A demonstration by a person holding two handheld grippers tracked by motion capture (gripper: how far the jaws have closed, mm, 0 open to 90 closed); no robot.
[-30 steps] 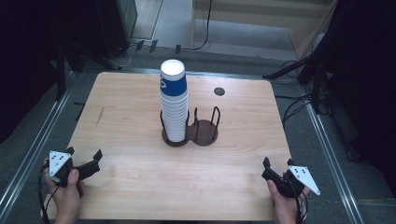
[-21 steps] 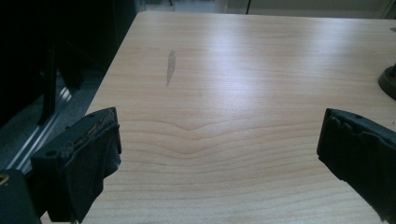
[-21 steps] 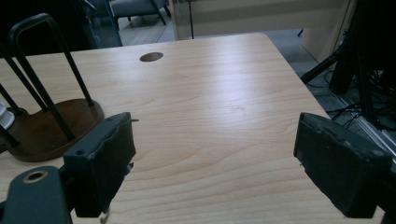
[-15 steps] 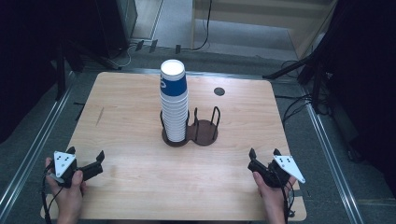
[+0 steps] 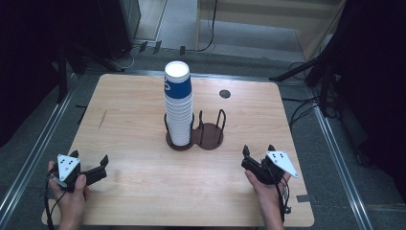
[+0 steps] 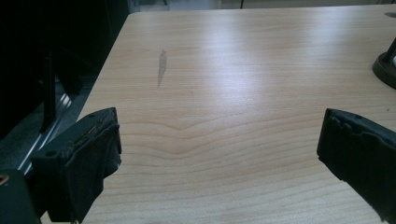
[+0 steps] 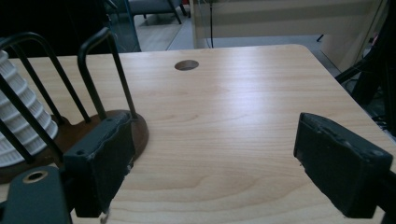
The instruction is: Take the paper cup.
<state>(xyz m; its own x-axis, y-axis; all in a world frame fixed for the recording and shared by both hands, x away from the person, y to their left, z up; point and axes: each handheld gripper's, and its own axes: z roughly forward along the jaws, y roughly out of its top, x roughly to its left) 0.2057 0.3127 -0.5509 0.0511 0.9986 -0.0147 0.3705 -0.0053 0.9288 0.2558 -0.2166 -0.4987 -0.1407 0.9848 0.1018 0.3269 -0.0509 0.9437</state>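
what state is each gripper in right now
left gripper: open, holding nothing, above the light wooden table.
right gripper: open, holding nothing.

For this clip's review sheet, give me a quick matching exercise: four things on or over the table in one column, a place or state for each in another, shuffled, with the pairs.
Things:
1. cup stack
2. empty holder ring
3. left tongs
4. round hole

Places or states:
A. open over the near left of the table
B. in the far tabletop, right of the cups
C. standing in the holder's left ring
D. wire posts with nothing inside

Pairs: 1-C, 2-D, 3-A, 4-B
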